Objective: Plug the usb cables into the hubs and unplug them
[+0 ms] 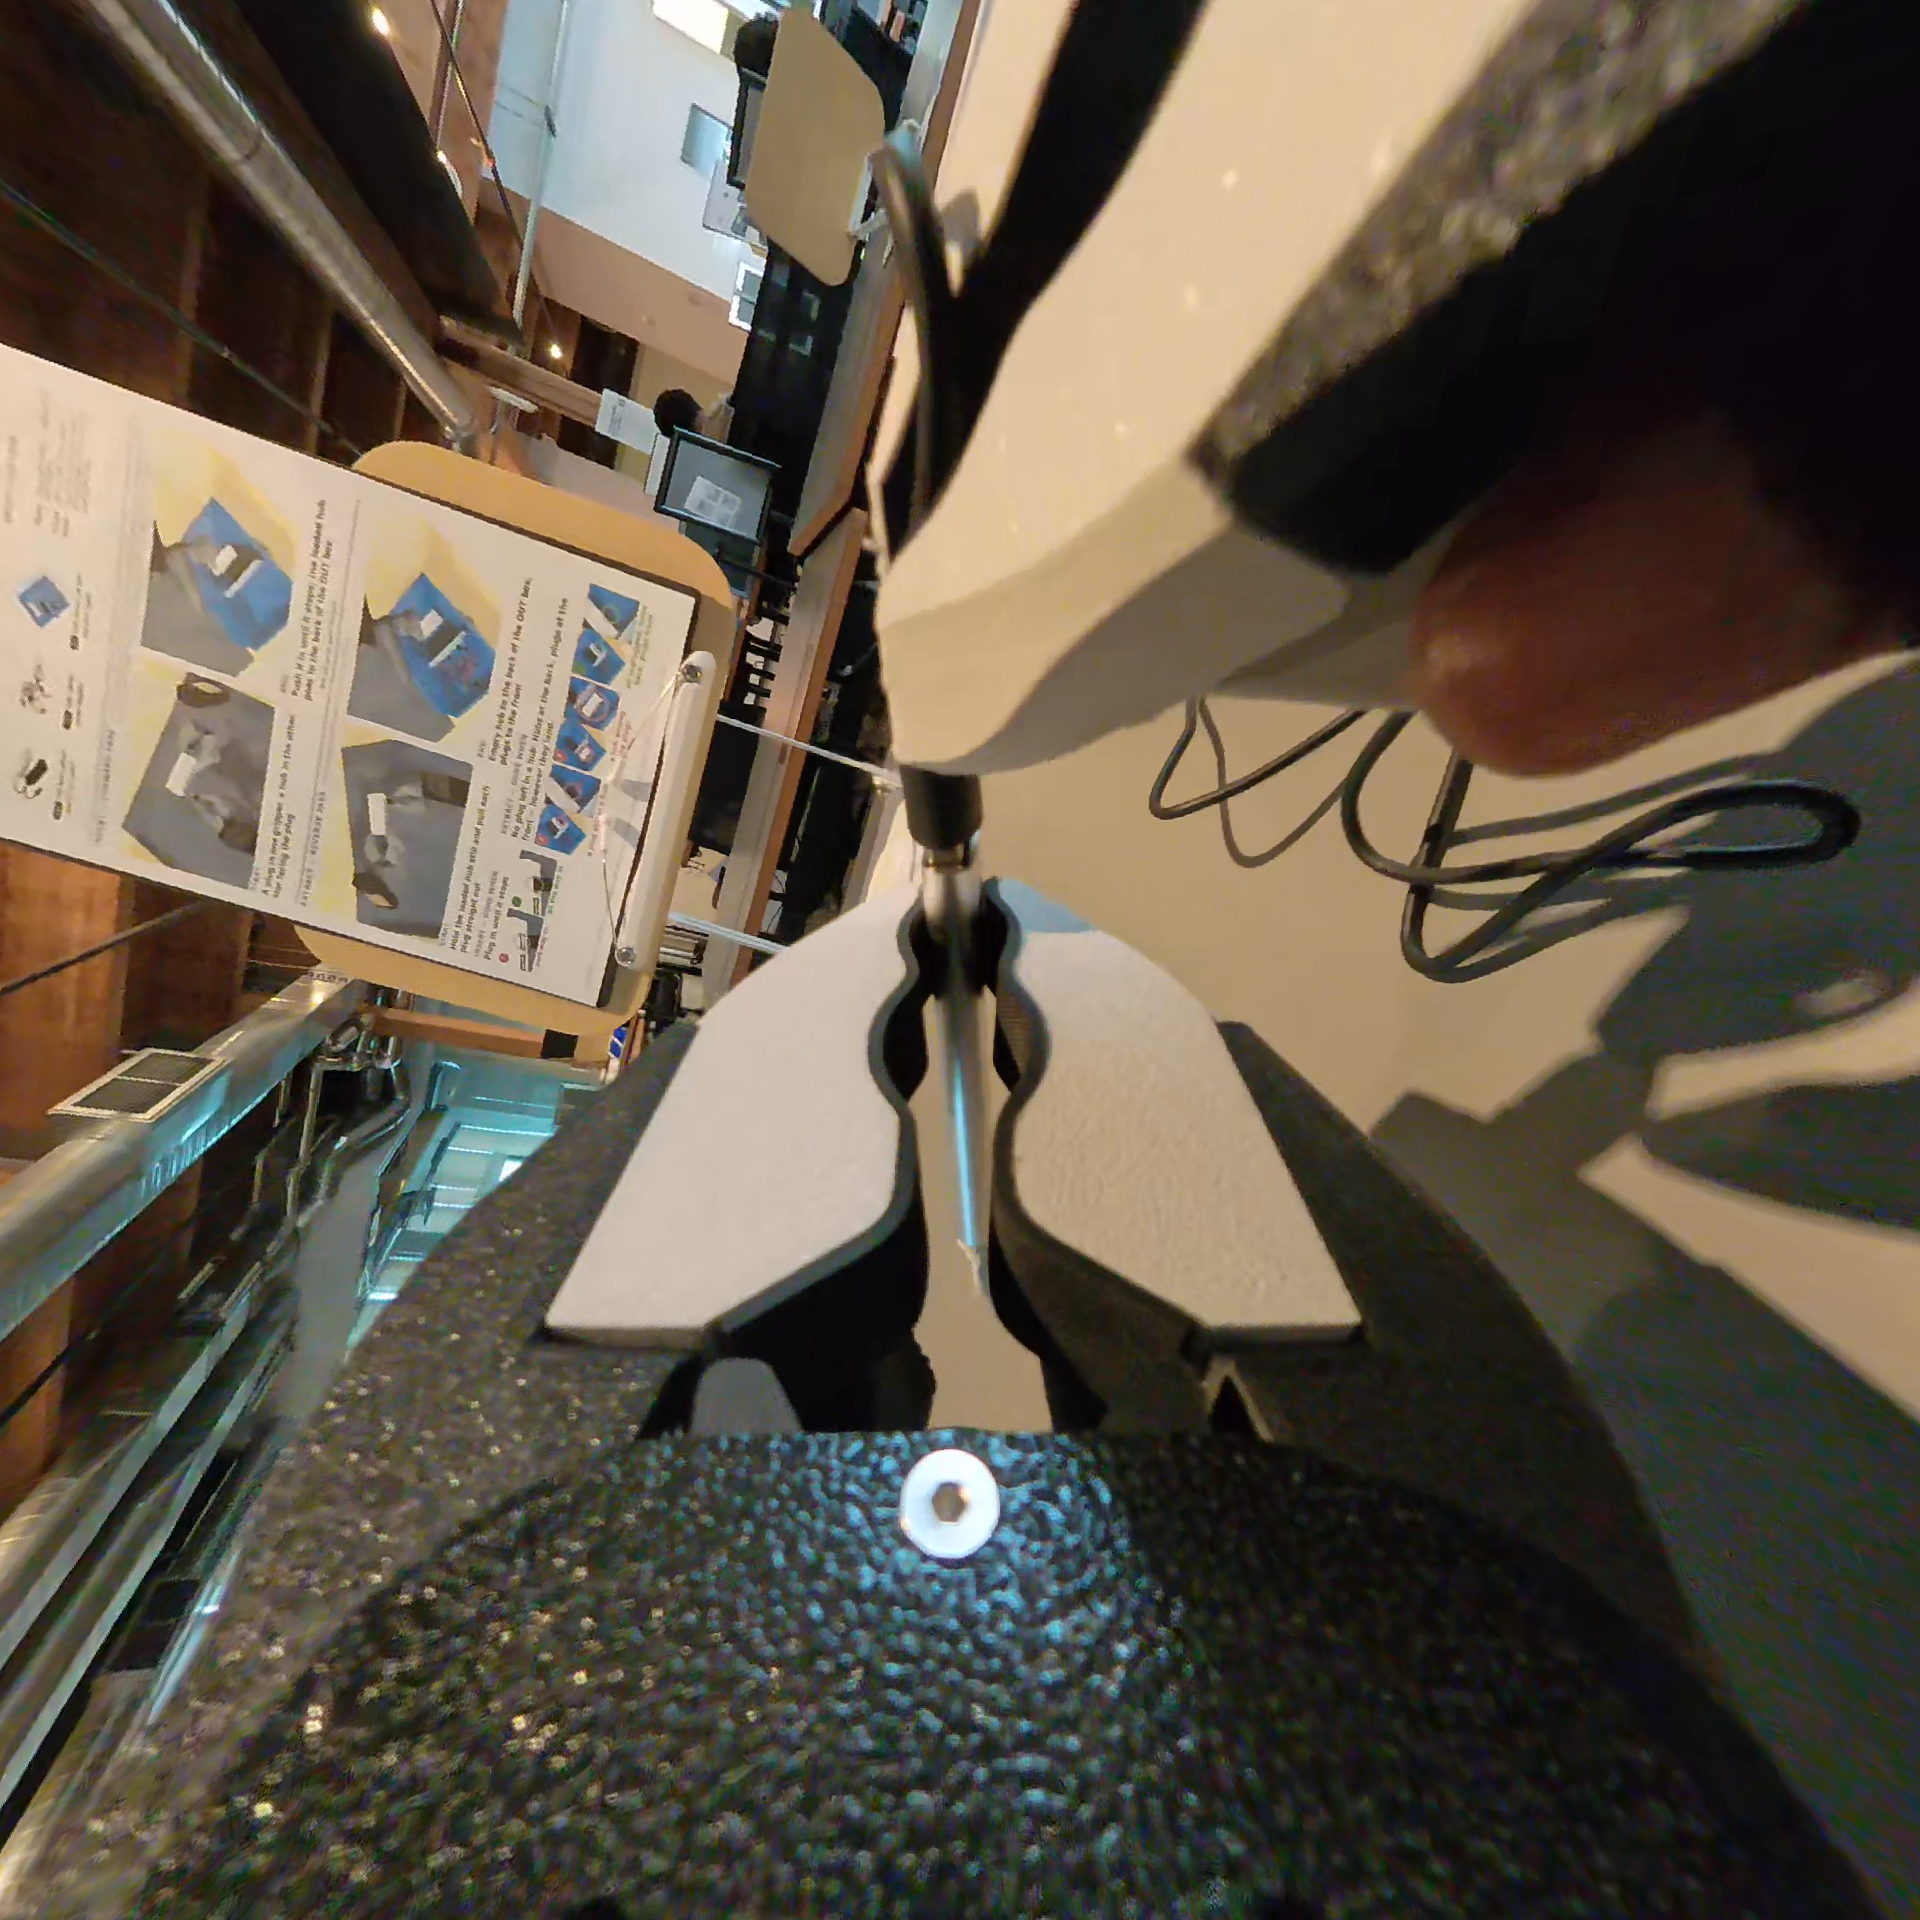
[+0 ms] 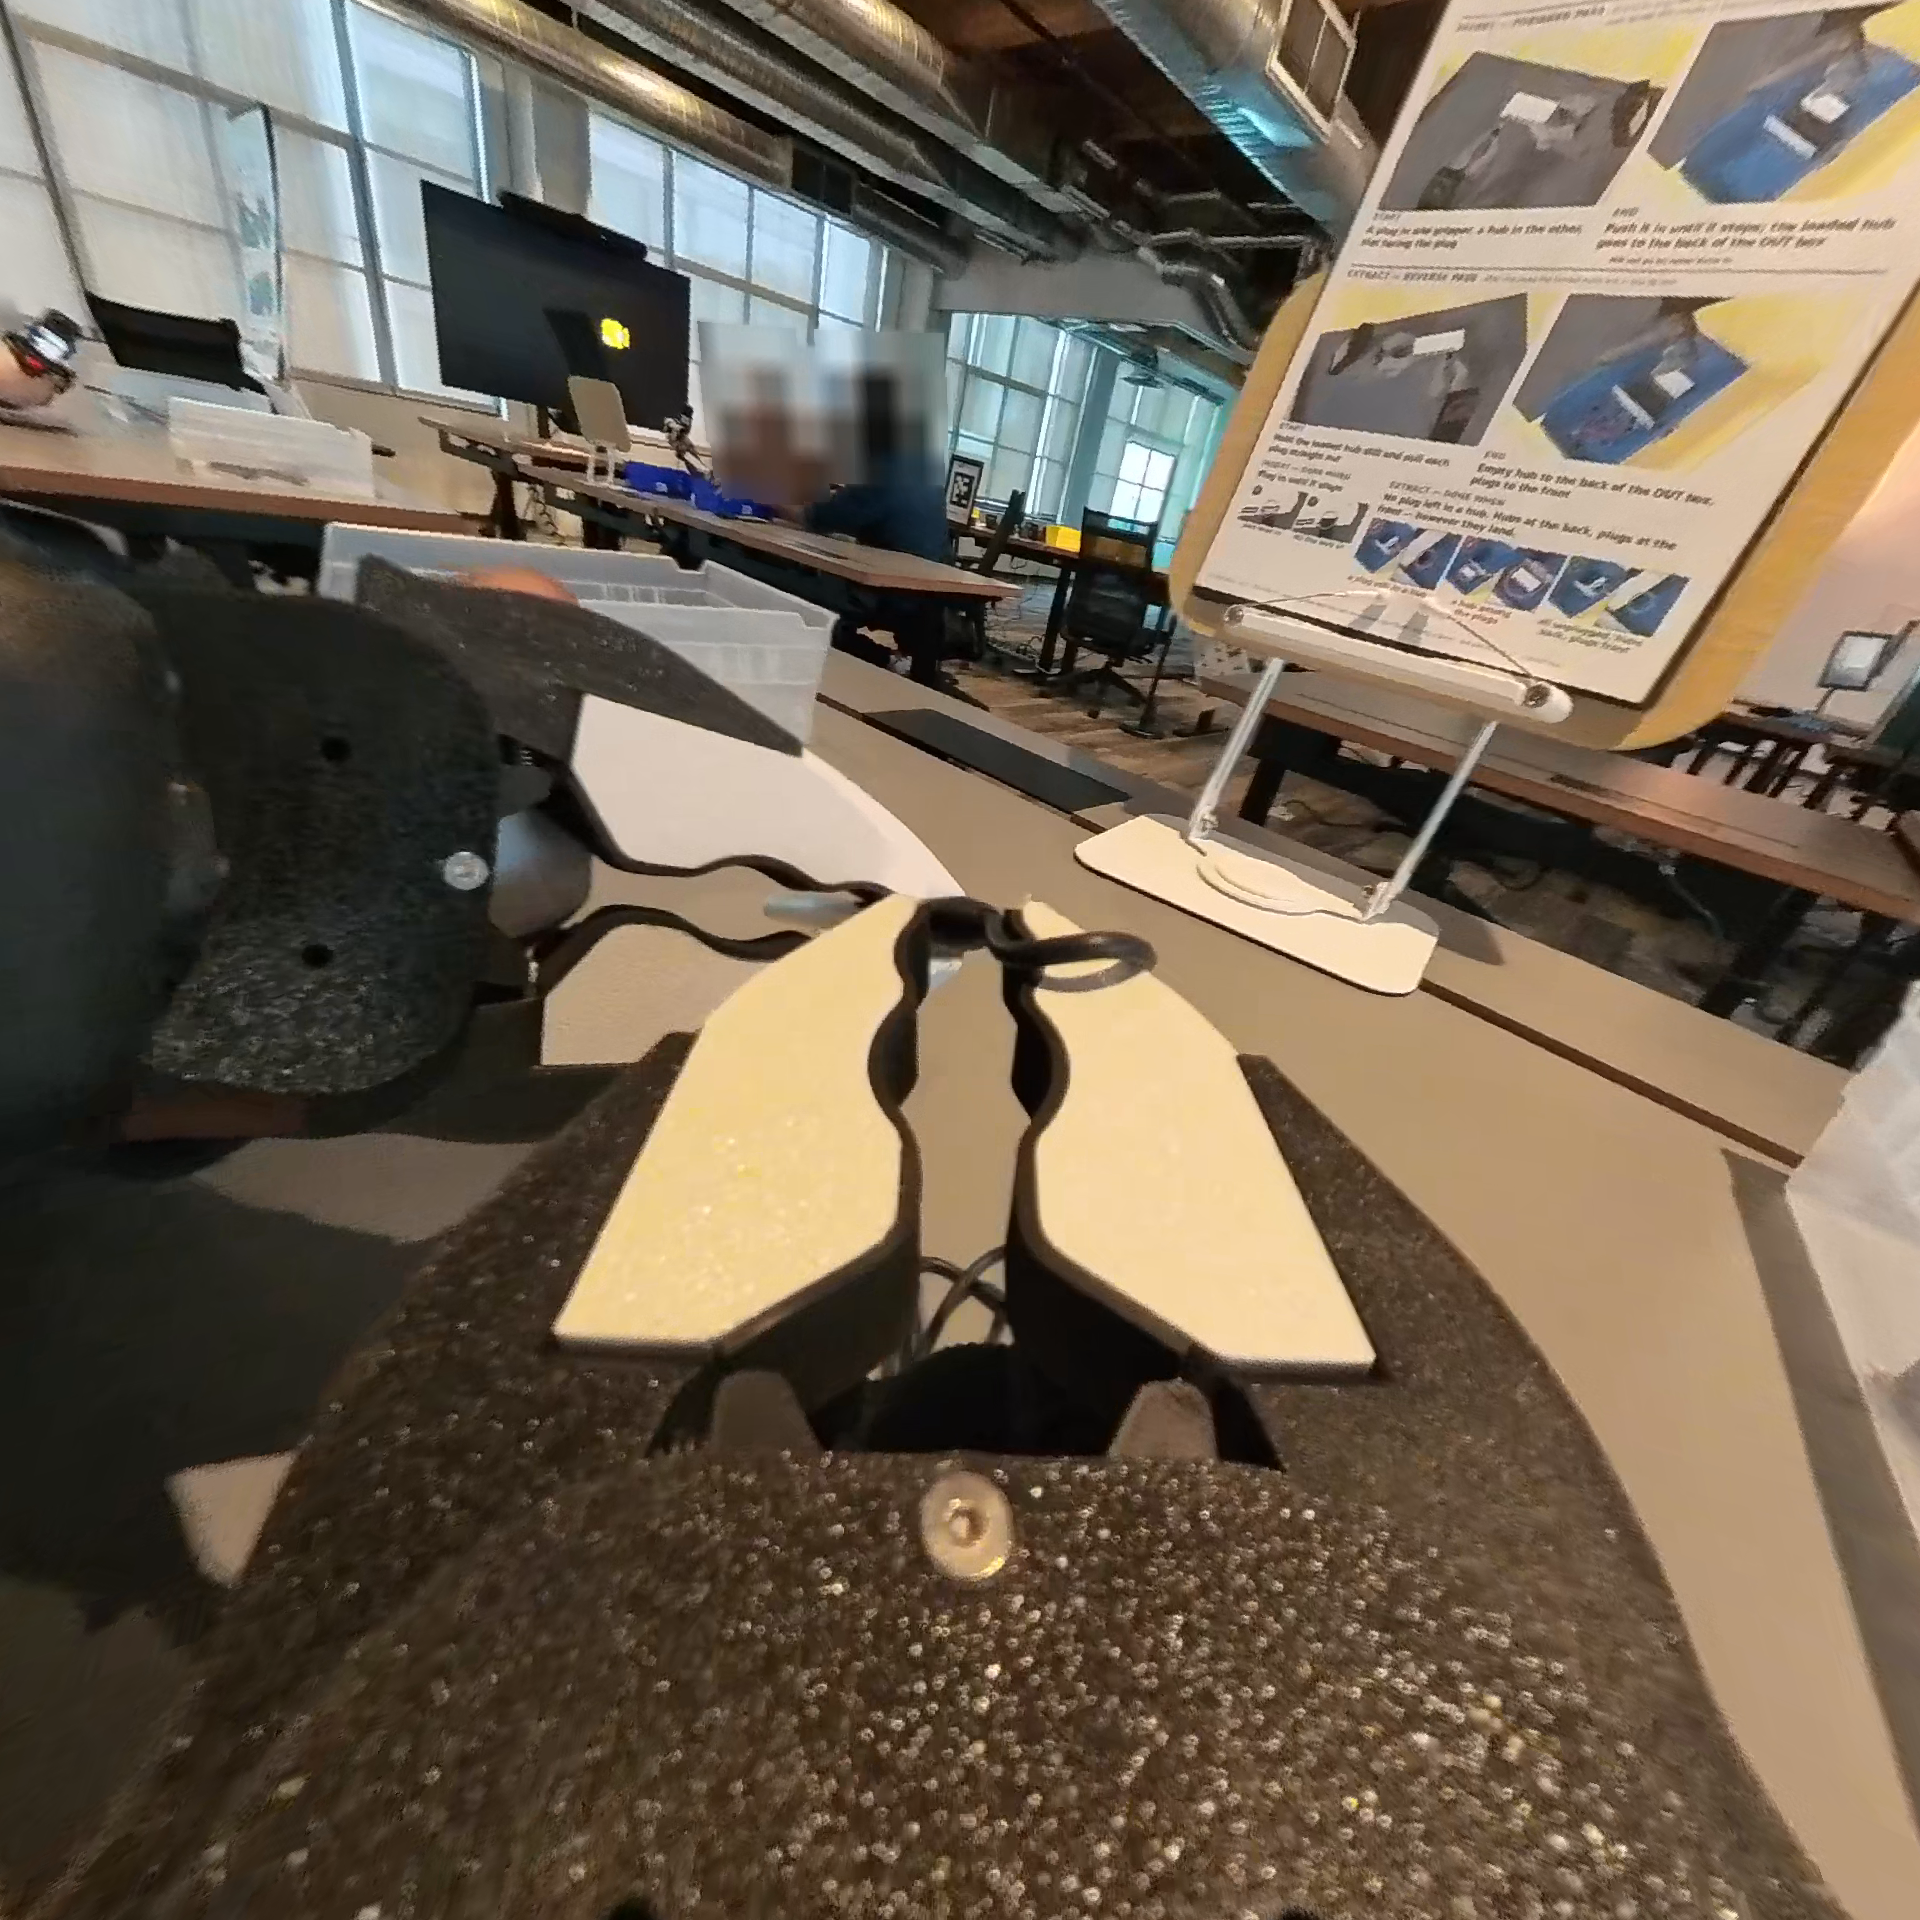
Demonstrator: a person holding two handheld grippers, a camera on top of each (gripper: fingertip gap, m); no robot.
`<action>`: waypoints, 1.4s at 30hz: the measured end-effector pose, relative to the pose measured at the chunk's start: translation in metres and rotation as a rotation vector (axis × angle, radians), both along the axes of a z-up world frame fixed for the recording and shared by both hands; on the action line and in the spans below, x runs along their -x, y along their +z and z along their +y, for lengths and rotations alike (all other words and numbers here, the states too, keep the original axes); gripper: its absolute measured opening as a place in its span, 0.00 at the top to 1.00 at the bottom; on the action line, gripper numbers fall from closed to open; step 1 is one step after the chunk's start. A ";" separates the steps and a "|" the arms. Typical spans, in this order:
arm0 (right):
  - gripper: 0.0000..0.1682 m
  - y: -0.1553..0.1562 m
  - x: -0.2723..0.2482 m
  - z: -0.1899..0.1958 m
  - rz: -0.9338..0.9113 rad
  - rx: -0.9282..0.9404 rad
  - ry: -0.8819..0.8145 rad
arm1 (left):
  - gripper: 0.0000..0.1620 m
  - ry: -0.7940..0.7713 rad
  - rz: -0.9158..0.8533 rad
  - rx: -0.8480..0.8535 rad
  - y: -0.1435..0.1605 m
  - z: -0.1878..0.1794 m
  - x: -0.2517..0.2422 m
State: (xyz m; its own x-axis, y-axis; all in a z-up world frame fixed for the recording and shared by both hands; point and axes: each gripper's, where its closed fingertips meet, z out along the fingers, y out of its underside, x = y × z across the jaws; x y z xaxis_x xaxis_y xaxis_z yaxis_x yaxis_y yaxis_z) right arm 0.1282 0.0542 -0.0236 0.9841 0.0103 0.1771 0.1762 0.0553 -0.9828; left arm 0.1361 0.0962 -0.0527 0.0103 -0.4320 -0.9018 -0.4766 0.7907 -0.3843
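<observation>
Pinching silver hub (image 1: 961,1049) edge-on, left claw (image 1: 954,925), right claw (image 2: 971,920) clamping black plug (image 1: 940,810).

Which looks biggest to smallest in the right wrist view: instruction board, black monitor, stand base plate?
1. instruction board, though nearness to the camera inflates it.
2. black monitor, far off, so apparent size only.
3. stand base plate on the grey table.

Instruction board (image 2: 1538,343) on stand behind cable (image 2: 1070,951), on table (image 2: 1507,1143)
</observation>
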 end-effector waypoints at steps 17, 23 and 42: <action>0.92 -0.007 0.001 0.004 -0.090 0.041 -0.059 | 0.96 0.024 0.050 0.001 -0.008 0.004 -0.001; 0.92 -0.006 -0.003 0.004 0.010 0.069 -0.008 | 0.95 -0.074 0.080 0.207 -0.017 -0.003 -0.004; 0.94 0.046 -0.006 -0.016 0.253 0.102 0.225 | 0.96 -0.613 0.294 1.552 0.019 -0.045 0.016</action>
